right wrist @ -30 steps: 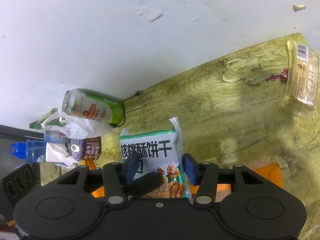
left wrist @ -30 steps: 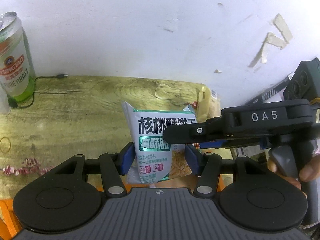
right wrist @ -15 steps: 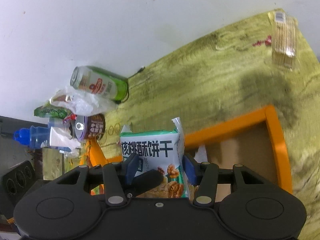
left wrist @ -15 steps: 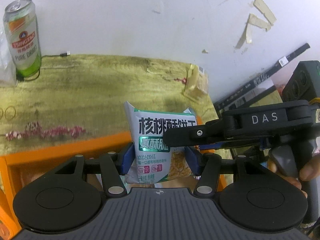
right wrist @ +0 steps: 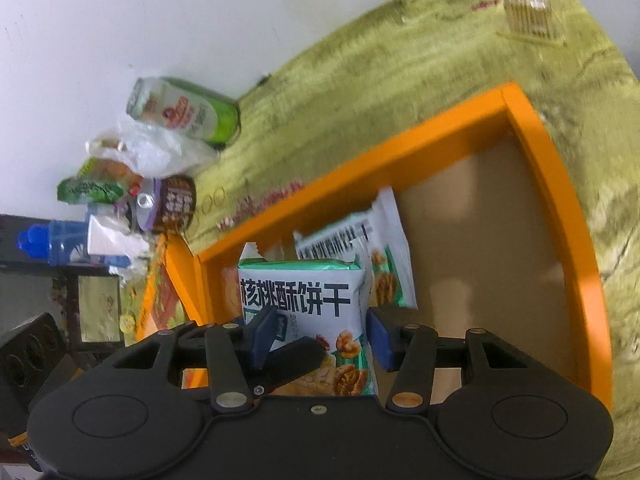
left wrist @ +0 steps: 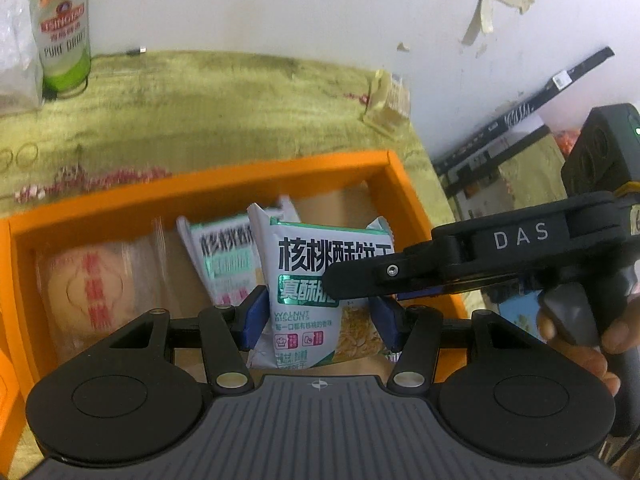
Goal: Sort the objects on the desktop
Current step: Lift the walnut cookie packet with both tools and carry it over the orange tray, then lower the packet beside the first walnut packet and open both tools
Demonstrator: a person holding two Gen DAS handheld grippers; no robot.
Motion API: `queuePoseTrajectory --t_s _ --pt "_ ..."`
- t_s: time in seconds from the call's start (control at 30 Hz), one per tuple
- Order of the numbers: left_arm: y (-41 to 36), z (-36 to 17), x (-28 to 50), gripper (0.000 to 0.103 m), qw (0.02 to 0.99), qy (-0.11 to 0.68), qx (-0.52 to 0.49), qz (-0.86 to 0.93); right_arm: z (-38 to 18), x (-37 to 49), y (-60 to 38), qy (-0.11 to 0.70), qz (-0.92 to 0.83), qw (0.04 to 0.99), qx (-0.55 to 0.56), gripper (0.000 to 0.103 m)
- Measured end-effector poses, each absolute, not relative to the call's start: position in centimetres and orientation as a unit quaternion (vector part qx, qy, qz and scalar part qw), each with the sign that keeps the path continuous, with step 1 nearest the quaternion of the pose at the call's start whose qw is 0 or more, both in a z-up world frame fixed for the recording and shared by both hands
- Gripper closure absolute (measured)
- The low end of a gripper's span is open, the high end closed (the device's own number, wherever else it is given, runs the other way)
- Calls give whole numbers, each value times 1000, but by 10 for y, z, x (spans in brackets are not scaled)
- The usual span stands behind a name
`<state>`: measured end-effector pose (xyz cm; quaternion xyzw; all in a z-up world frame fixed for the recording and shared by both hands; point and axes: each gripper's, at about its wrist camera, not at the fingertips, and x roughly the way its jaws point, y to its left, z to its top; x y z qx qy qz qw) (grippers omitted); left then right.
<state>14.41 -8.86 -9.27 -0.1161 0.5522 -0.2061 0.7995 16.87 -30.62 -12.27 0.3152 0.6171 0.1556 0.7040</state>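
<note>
Above the orange tray (left wrist: 208, 196), both grippers hold the biscuit packet (left wrist: 308, 288) upright, long axis vertical.

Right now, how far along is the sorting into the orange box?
Done: one walnut biscuit pack and a clear-wrapped round pastry already lie in the orange box. In hand: both the left claw and right claw grip a second walnut pack above the box. Left: the clear cracker pack, beer can and clutter beside it sit on the table.
</note>
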Motion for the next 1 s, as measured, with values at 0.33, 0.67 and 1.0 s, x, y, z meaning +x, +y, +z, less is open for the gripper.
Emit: queuePoseTrajectory --t_s 0.33,0.67,1.0 --pt "-91 -127 121 48 778 582 -124 -203 -153 145 -296 648 146 688 292 55" --pt "-93 -148 110 47 764 605 -113 -192 -175 138 -286 670 153 681 251 55" --pt "-96 -152 106 38 763 611 -96 -188 -176 143 -271 674 169 698 176 55"
